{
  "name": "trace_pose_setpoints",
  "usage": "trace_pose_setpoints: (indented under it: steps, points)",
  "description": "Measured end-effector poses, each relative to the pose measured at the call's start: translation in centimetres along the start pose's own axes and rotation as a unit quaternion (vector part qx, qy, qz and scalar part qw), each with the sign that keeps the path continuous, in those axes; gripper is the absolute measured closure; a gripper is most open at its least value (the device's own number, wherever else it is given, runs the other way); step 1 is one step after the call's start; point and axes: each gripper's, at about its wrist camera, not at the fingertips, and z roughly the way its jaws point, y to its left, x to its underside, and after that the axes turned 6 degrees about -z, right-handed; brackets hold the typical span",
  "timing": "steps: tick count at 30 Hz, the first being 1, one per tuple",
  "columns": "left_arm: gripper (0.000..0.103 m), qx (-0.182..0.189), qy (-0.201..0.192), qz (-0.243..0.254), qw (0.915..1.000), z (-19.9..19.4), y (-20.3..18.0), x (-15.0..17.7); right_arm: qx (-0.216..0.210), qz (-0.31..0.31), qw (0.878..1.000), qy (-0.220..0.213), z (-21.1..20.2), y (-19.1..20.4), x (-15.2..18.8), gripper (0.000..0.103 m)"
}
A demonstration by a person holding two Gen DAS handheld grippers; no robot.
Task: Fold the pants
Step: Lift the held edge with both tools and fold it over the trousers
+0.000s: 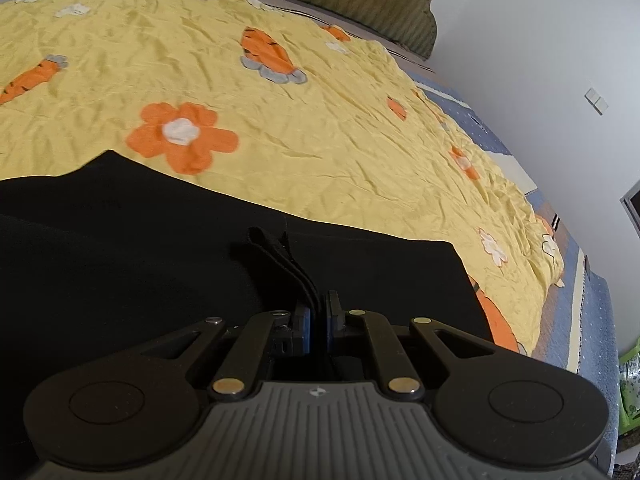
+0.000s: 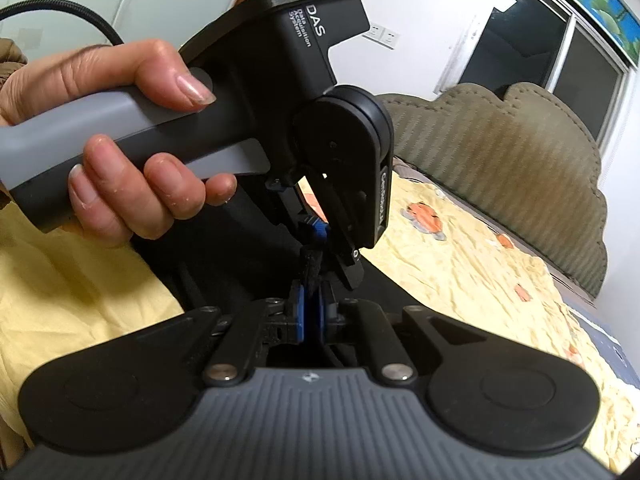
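Both the left gripper (image 1: 318, 312) and the right gripper (image 2: 312, 304) are clamped on edges of the black pants (image 1: 140, 240), which lie on the yellow carrot-print sheet (image 1: 320, 120); mid-fold, next likely laying the edge down on the sheet

A yellow bedspread (image 1: 320, 140) lies crinkled across the bed in front of me, printed with orange carrots (image 1: 266, 50) and an orange flower (image 1: 182, 136). Beneath it a blue sheet (image 1: 592, 320) shows along the bed's edge. A ribbed olive headboard (image 2: 520, 152) with a scalloped top stands against the white wall (image 1: 540, 40), near a dark window (image 2: 552, 52). What may be a light switch (image 1: 596, 100) sits on that wall.
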Motion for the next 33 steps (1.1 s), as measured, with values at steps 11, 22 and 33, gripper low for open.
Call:
trace_pose_setpoints:
  steps: [11, 22, 33]
  points:
    - [0.096, -0.012, -0.01, -0.011, 0.9998, -1.1, 1.7, 0.2, -0.021, -0.008, 1.0, -0.002, 1.0, 1.5, -1.5, 0.095]
    - [0.095, -0.01, 0.006, -0.016, 0.9998, -1.4, 3.4, 0.3, -0.06, 0.005, 0.998, 0.015, 4.3, -0.5, -2.8, 0.092]
    - [0.094, -0.054, -0.023, -0.002, 0.9983, -6.3, 5.8, -0.1, -0.003, 0.153, 0.988, 0.022, 1.9, -10.3, -0.8, 0.09]
